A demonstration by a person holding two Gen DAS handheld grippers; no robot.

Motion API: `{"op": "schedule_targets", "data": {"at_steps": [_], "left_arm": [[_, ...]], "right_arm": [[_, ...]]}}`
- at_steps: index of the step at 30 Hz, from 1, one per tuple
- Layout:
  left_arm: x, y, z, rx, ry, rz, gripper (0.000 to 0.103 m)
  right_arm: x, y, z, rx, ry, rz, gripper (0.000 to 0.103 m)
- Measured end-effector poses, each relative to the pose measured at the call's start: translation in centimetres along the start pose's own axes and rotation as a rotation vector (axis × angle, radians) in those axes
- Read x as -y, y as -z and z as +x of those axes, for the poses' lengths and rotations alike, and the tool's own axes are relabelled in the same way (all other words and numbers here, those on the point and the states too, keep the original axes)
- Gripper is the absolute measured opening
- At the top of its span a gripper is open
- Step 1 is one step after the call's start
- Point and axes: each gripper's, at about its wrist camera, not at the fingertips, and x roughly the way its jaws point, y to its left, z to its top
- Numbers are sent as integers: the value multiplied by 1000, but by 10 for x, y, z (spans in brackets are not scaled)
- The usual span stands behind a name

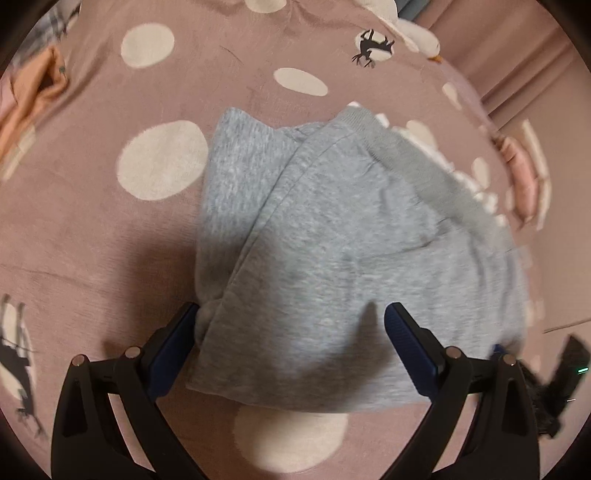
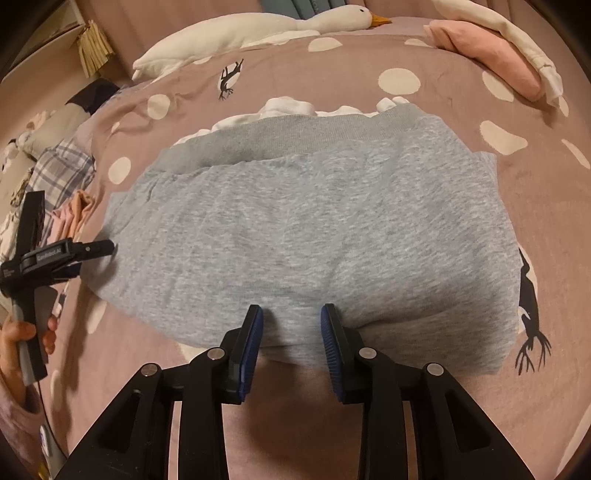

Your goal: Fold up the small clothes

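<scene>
While the grey garment [image 2: 295,229] lay seemingly folded on the bed [image 2: 332,66], both grippers' fingers [image 1: 177,332] gaped, holding nothing.

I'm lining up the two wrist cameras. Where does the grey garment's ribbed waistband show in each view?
Left wrist: the ribbed waistband runs diagonally from upper centre down toward the right edge.
Right wrist: it lies across the far edge of the grey garment, upper centre.
Shared landmark: the white goose plush beyond it.

Sweatshirt [image 2: 306,229] on bedspread [image 2: 461,59], seemingly atop whites [image 2: 284,105]
</scene>
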Motion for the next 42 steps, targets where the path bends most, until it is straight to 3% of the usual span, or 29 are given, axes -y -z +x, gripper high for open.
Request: {"op": "schedule_targets", "data": {"at_steps": [10,17,21,25,30,38,42], "left_arm": [[-59,-11,-9,-60,402,-323,102],[-73,0,-13,-96,586,-403,102],[-64,0,-12,-149,589,-362,102],[-63,-9,-2,-161,601,-389,102],[-47,-25,12,-172,577,-380,102],[-24,-45,32,-177,471,-355,102],[-31,-45,34,-164,497,-392,103]], "right_arm": [[-1,0,1,0,-12,8,37],[0,0,1,-1,-19,5,38],[1,1,1,2,-27,12,38],[2,2,0,9,-36,24,39],[4,3,-2,8,-44,25,39],[6,2,-3,11,-58,32,39],[7,2,-3,20,-65,46,39]]}}
